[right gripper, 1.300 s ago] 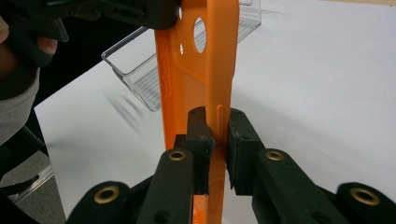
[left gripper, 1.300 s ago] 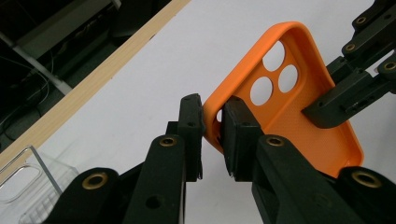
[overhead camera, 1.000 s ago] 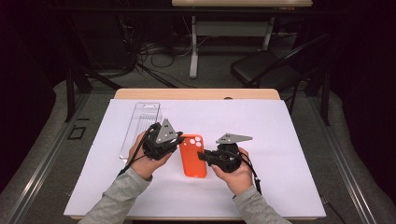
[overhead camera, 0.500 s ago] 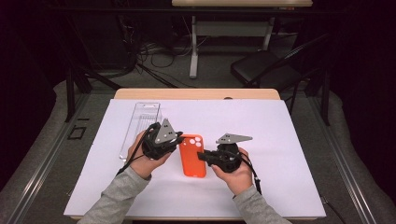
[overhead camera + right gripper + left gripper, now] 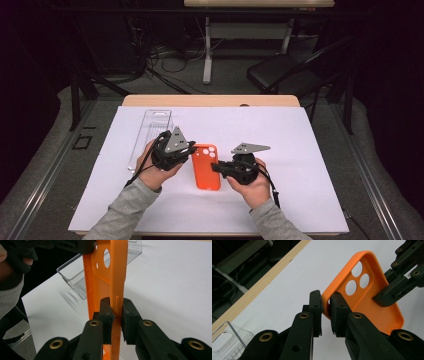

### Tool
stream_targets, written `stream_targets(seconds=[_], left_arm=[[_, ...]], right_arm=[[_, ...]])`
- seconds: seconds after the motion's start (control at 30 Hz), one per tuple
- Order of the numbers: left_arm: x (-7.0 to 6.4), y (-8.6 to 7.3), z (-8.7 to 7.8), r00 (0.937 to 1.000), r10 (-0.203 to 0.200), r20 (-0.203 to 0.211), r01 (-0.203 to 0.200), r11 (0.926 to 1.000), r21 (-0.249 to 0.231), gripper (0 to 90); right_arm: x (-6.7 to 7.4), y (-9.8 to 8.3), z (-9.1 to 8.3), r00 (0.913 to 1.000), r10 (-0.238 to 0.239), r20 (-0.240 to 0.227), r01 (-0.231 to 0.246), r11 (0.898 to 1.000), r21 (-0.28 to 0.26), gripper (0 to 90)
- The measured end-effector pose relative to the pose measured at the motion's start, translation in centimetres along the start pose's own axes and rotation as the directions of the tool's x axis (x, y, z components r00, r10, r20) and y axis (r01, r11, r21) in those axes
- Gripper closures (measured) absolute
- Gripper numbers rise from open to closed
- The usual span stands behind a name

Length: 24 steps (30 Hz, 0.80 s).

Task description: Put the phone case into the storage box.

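while the orange phone case (image 5: pixel 206 167) lies near the middle of the white sheet (image 5: pixel 300 140) on the tabletop (image 5: pixel 210 100), both grippers have hold of its rim. the left gripper (image 5: pixel 191 151) comes at it from the left, and in the left gripper view its jaws are clamped on the case's wall at the far left corner, beside the camera holes (image 5: pixel 357 277), with only that thin wall between the pads. the right gripper (image 5: pixel 215 167) comes from the right; in the right gripper view its jaws are pinched on the case's right side wall (image 5: pixel 117 307), about halfway along. the case's hollow side faces up. a clear plastic tray (image 5: pixel 150 135) lies just left of the left hand (image 5: pixel 155 172), running toward the far edge of the sheet. beyond the tabletop, on the floor, a black chair (image 5: pixel 280 75) stands at the far right.
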<state>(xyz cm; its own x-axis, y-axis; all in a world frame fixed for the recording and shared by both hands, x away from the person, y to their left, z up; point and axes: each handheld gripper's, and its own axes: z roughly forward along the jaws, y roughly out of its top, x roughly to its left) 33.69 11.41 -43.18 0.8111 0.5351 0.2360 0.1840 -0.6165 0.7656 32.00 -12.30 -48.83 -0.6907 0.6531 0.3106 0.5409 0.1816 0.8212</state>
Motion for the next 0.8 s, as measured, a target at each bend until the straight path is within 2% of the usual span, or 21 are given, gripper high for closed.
stream_targets(seconds=[0.27,0.5,0.73,0.8], left_arm=[[0.1,-0.1,0.0,1.0000,-0.006,0.004,0.006,1.0000,-0.003,81.1],[0.4,-0.3,0.1,0.9999,-0.016,-0.001,0.016,0.9999,0.002,81.1],[1.1,-0.6,0.0,0.9992,-0.039,-0.007,0.039,0.9992,0.003,81.1],[1.4,-0.7,0.0,0.9983,-0.058,-0.006,0.058,0.9983,-0.001,81.1]], right_arm=[[-0.1,0.0,0.0,0.9998,0.015,-0.010,-0.015,1.000,-0.001,77.8],[-0.2,0.0,0.0,0.9995,0.024,-0.022,-0.024,1.000,-0.005,70.8],[-0.5,0.1,-0.2,0.9999,0.011,-0.012,-0.012,0.999,-0.034,64.3],[-0.6,0.2,-0.2,0.9999,0.014,-0.009,-0.014,0.999,-0.040,62.4]])
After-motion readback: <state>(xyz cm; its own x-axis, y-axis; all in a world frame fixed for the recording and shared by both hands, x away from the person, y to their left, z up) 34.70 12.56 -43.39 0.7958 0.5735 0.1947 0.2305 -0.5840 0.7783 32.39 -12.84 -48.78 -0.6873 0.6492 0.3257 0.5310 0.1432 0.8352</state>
